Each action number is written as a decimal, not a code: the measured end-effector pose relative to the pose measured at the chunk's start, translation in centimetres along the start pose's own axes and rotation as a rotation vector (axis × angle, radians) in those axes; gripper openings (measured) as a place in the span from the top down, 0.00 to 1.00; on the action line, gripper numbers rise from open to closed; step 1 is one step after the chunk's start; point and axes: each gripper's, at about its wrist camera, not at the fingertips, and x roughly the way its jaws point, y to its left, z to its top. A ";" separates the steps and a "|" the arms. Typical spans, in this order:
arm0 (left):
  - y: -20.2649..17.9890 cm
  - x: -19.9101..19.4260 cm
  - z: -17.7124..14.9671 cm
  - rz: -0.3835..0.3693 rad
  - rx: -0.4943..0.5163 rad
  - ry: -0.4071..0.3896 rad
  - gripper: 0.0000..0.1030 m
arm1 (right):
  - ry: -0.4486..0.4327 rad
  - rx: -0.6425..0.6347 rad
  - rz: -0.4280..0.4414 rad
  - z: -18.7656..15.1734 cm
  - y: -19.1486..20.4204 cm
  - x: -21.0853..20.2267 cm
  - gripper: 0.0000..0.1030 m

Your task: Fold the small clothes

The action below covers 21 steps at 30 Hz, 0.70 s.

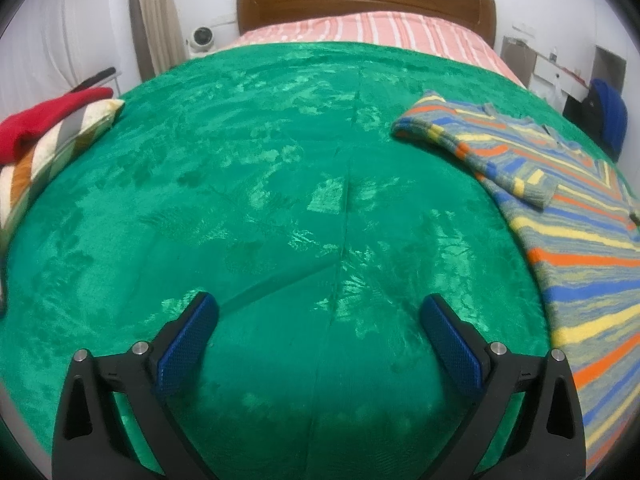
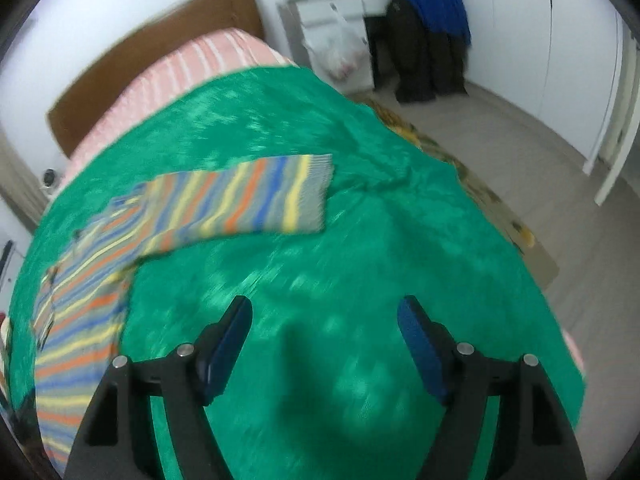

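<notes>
A multicoloured striped knitted sweater (image 1: 568, 216) lies flat on a green plush blanket (image 1: 280, 200) covering a bed, one sleeve folded across its body. The left gripper (image 1: 319, 320) and right gripper (image 2: 325, 322) hover above bare blanket, jaws wide, holding nothing.

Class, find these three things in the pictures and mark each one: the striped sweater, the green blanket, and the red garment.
striped sweater (image 2: 248, 200), right wrist view, on the outstretched sleeve.
green blanket (image 1: 260, 200), left wrist view, on its bare middle.
red garment (image 1: 44, 120), left wrist view, on its upper fold.
</notes>
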 end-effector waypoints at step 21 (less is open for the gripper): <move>-15.7 5.9 12.4 -0.284 0.479 0.158 0.98 | -0.151 -0.230 0.116 -9.8 7.1 -2.1 0.26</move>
